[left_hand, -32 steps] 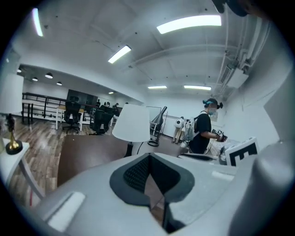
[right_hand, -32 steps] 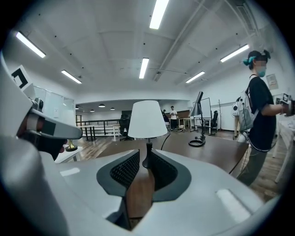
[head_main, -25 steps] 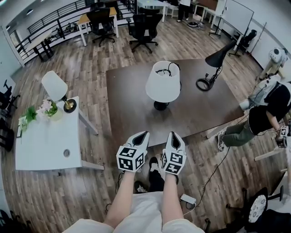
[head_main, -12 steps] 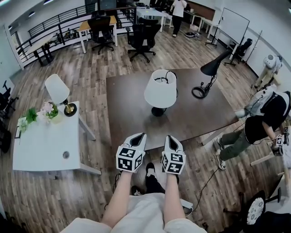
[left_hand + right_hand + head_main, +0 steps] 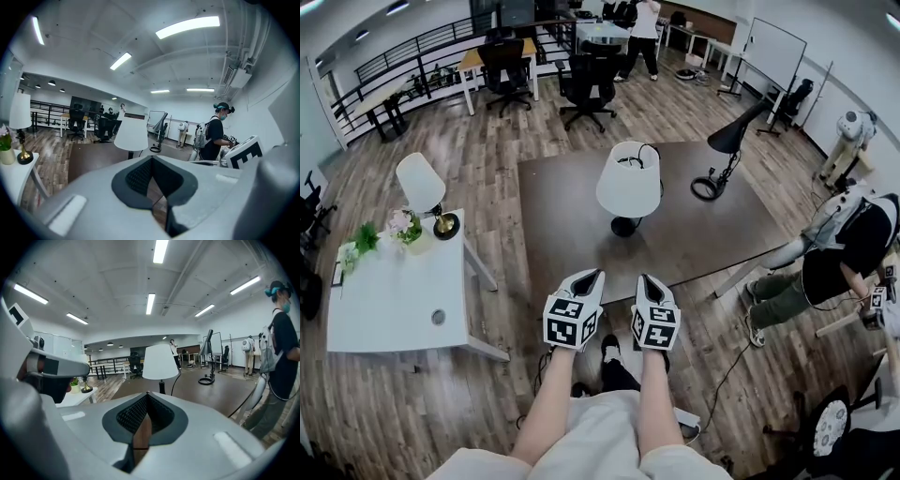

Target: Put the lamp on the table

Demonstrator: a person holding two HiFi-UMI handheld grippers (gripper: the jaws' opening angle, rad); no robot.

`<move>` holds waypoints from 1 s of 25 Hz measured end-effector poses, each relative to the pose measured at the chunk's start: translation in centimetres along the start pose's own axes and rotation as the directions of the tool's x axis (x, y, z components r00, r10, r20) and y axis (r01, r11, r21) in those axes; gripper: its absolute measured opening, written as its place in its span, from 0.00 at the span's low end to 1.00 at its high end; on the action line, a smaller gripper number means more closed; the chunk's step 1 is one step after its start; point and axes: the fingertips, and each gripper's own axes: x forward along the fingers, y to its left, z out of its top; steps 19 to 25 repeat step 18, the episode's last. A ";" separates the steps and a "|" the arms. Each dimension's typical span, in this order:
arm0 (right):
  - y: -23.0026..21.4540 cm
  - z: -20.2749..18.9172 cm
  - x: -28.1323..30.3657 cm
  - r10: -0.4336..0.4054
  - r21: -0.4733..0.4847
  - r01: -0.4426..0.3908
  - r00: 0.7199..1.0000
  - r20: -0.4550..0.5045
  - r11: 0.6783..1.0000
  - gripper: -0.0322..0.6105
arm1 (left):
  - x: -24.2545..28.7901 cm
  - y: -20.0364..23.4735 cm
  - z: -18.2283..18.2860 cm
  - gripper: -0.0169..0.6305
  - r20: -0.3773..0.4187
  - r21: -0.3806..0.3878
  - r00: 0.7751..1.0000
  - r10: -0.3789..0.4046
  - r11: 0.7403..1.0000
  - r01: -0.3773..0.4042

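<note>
Since two lamps here have white shades, I cannot say which one the job means. The big lamp (image 5: 629, 183) stands straight up on the brown mat (image 5: 562, 220), which looks flat on the floor, well away from me. Its shade is wide and smooth, like a cup turned over, on a thin dark pole with a round dark foot. The small lamp (image 5: 421, 183) stands on the white surface (image 5: 394, 300) to my left, near the far edge. It has a shiny gold foot and sits just beside some flowers (image 5: 398, 225). So the job may be done with the small lamp, or the big lamp may need to go up there. My left gripper (image 5: 592, 277) and right gripper (image 5: 649, 283) hang side by side in front of me. Both sets of jaws are pressed together with nothing in them.
</note>
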 end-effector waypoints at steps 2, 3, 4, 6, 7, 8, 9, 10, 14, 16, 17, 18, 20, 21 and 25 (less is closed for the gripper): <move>0.1 -0.1 -0.2 -0.001 -0.005 0.001 1.000 -0.008 1.000 0.09 | -0.2 -0.2 0.0 0.03 0.001 0.001 1.000 -0.001 1.000 0.001; 0.2 -0.1 -0.3 0.000 -0.008 0.000 1.000 -0.009 1.000 0.09 | -0.3 -0.2 0.0 0.03 0.003 0.001 1.000 -0.001 1.000 0.001; 0.3 0.0 -0.3 0.002 -0.013 -0.002 1.000 -0.009 1.000 0.09 | -0.4 -0.2 0.1 0.03 0.005 0.000 1.000 0.000 1.000 0.000; 0.6 0.2 -0.3 0.009 -0.021 -0.009 1.000 -0.007 1.000 0.09 | -0.5 -0.2 0.1 0.03 0.008 -0.002 1.000 0.003 1.000 -0.003; 0.7 0.2 -0.4 0.010 -0.024 -0.011 1.000 -0.006 1.000 0.09 | -0.5 -0.2 0.0 0.03 0.009 -0.001 1.000 0.005 1.000 -0.005; 0.7 0.2 -0.5 0.011 -0.025 -0.011 1.000 -0.005 1.000 0.09 | -0.6 -0.3 0.0 0.03 0.008 -0.001 1.000 0.006 1.000 -0.006; 0.6 0.3 -0.6 0.011 -0.026 -0.011 1.000 -0.004 1.000 0.09 | -0.6 -0.4 -0.1 0.03 0.008 -0.001 1.000 0.007 1.000 -0.007; 0.6 0.3 -0.7 0.012 -0.028 -0.012 1.000 -0.002 1.000 0.09 | -0.7 -0.5 -0.2 0.03 0.009 -0.001 1.000 0.008 1.000 -0.008; 0.8 0.4 -0.9 0.016 -0.033 -0.016 1.000 0.003 0.999 0.09 | -1.1 -0.5 -0.1 0.03 0.018 -0.001 1.000 0.015 1.000 -0.015; 0.9 0.5 -1.0 0.017 -0.036 -0.017 1.000 0.006 0.999 0.09 | -1.3 -0.4 -0.1 0.03 0.021 -0.004 1.000 0.017 1.000 -0.017; 1.0 0.5 -1.1 0.017 -0.037 -0.017 1.000 0.008 0.999 0.09 | -1.4 -0.4 -0.1 0.03 0.022 -0.006 1.000 0.018 1.000 -0.018; 1.0 0.6 -1.1 0.018 -0.038 -0.017 1.000 0.009 0.999 0.09 | -1.5 -0.4 -0.1 0.03 0.024 -0.008 1.000 0.020 1.000 -0.020; 1.0 0.6 -1.1 0.018 -0.038 -0.017 1.000 0.009 0.999 0.09 | -1.5 -0.4 -0.1 0.03 0.024 -0.008 1.000 0.020 1.000 -0.020; 1.0 0.6 -1.1 0.018 -0.038 -0.017 1.000 0.009 0.999 0.09 | -1.5 -0.4 -0.1 0.03 0.024 -0.008 1.000 0.020 1.000 -0.020; 1.0 0.6 -1.1 0.018 -0.038 -0.017 1.000 0.009 0.999 0.09 | -1.5 -0.4 -0.1 0.03 0.024 -0.008 1.000 0.020 1.000 -0.020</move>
